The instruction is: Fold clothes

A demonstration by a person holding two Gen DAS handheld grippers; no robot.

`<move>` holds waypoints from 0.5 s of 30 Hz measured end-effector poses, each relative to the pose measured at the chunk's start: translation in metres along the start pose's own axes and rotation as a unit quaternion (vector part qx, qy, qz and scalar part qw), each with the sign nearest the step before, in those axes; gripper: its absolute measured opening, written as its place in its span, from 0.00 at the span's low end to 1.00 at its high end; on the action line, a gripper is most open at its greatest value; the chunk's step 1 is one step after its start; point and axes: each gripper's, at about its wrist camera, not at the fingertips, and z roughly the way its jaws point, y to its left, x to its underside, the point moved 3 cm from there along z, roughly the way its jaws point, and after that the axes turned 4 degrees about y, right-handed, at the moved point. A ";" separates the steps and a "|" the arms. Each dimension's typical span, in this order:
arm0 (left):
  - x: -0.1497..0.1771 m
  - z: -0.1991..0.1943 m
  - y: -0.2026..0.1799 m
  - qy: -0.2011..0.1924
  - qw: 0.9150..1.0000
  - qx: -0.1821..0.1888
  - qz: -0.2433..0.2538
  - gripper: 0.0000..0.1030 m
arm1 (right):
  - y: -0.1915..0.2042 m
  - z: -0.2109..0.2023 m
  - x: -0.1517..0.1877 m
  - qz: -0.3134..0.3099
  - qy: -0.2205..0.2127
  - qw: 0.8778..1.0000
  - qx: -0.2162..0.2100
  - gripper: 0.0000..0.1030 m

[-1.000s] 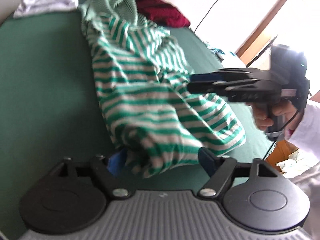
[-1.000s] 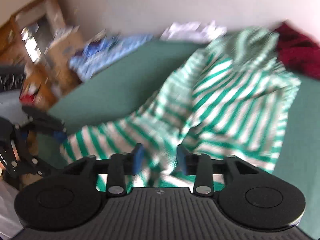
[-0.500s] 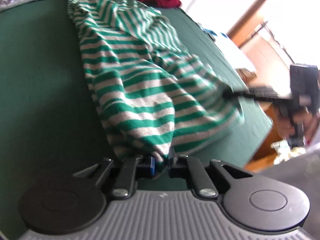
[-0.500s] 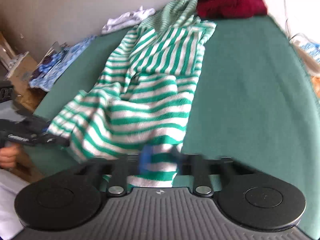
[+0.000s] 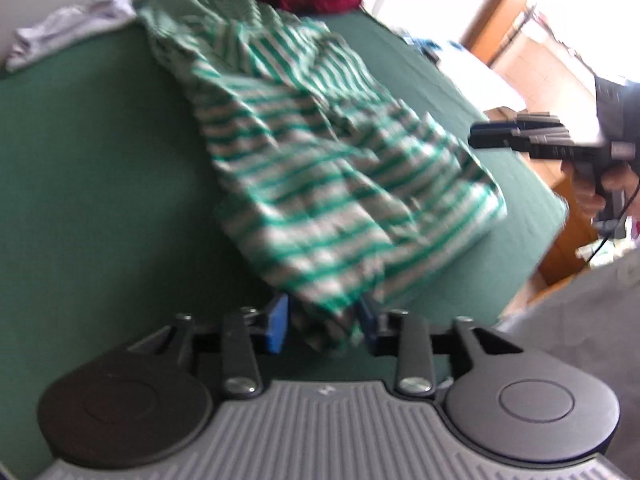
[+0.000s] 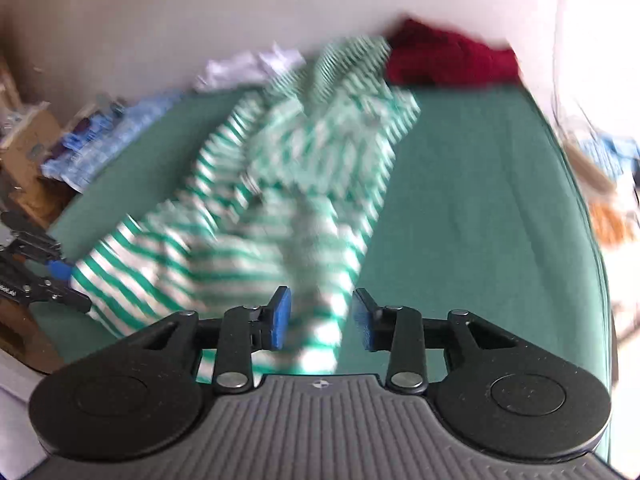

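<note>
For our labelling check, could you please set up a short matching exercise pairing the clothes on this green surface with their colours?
Things:
1. garment nearest both grippers
2. crumpled cloth at the far left corner in the left wrist view
3. pile at the far edge beside the striped collar

Colours:
A. dark red
B. green and white stripes
C. white

Pairs: 1-B, 2-C, 3-A

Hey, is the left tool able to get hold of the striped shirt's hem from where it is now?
Probably yes: the left tool has just opened, and the striped shirt hem hangs between its blue pads, nothing blocking.
</note>
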 end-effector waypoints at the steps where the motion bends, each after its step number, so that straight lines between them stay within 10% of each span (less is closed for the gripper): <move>1: -0.005 -0.001 0.006 -0.011 1.000 -0.004 -0.012 0.51 | 0.005 0.008 -0.005 -0.022 0.001 1.000 -0.004 0.36; 6: -0.033 0.033 0.021 -0.010 1.000 -0.019 -0.019 0.53 | 0.017 0.045 -0.009 -0.095 0.021 0.994 0.056 0.38; 11: -0.051 0.050 0.013 -0.028 0.999 -0.045 0.005 0.12 | 0.004 0.044 -0.011 -0.044 0.012 0.997 0.063 0.09; 15: -0.059 0.044 0.006 -0.049 0.996 -0.063 0.027 0.12 | -0.011 0.038 -0.011 0.029 -0.006 0.997 0.070 0.09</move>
